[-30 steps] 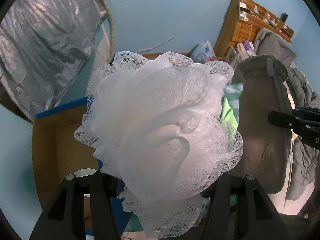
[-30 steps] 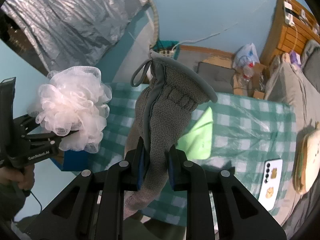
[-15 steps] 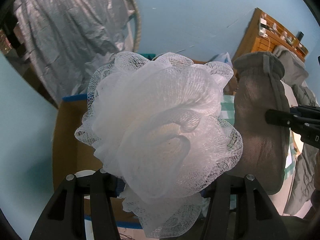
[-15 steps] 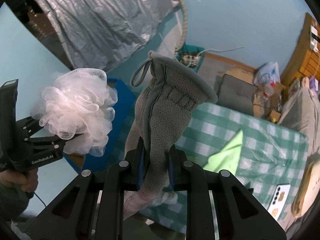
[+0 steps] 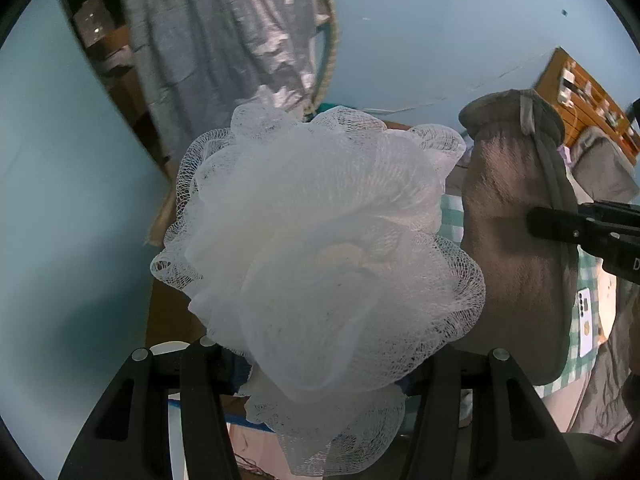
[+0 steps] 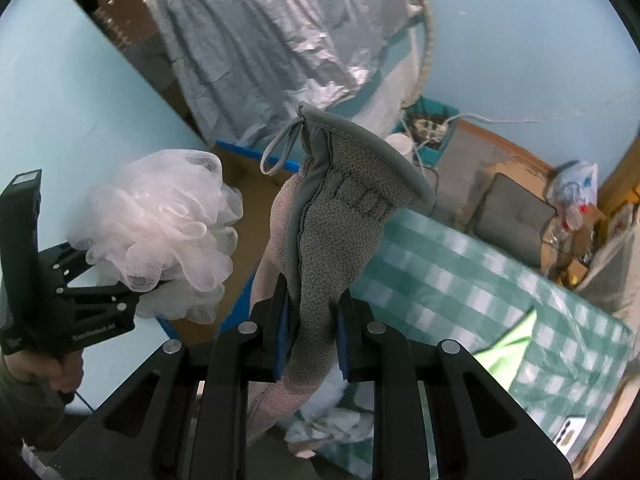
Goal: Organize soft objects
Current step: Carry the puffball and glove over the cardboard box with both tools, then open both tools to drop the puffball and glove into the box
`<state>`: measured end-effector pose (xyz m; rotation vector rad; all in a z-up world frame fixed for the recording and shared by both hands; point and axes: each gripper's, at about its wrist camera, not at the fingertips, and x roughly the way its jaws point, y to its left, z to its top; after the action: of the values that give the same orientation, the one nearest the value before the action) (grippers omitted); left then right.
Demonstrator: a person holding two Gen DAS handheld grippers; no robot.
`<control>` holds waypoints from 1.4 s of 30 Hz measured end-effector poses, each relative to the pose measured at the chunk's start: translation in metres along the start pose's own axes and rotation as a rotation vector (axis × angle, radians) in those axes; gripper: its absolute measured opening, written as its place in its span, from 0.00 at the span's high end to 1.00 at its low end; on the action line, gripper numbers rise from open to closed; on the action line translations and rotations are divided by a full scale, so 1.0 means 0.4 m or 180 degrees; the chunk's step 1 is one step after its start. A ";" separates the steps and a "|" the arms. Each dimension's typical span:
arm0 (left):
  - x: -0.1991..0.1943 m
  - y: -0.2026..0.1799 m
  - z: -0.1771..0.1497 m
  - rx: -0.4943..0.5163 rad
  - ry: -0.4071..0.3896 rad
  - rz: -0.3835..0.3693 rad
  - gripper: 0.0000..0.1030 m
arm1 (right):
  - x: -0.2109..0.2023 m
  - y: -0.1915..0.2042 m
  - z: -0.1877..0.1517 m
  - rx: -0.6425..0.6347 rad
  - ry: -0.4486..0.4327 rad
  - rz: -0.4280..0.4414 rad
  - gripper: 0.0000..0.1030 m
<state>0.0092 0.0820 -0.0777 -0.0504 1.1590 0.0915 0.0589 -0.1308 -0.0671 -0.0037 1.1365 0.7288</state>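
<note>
Mostly, the white loofah (image 5: 320, 264) hides the left claw's (image 5: 316, 364) tips.

"GenRobot.AI" printed on left claw (image 6: 154, 292) body.

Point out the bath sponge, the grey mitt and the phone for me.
bath sponge (image 5: 320, 264): left wrist view, middle of the mesh ball.
grey mitt (image 6: 340, 232): right wrist view, fleecy face below the cuff.
phone (image 5: 587, 326): left wrist view, middle of its white back.
</note>
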 end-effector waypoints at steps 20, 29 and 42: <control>0.054 0.195 -0.043 -0.0398 0.0133 0.0180 0.45 | 0.195 0.181 0.137 -0.0301 0.0247 0.0220 0.81; 0.149 0.224 -0.059 -0.0412 0.0421 0.0096 0.43 | 0.327 0.207 0.138 -0.0290 0.0522 0.0108 0.81; 0.151 0.208 -0.063 -0.0193 0.0420 0.0303 0.20 | 0.370 0.218 0.131 -0.0248 0.0607 -0.0059 0.42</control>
<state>0.0021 0.1654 -0.1427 -0.0555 1.2904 0.2103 0.0882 0.0330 -0.1346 -0.1519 1.2871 0.7679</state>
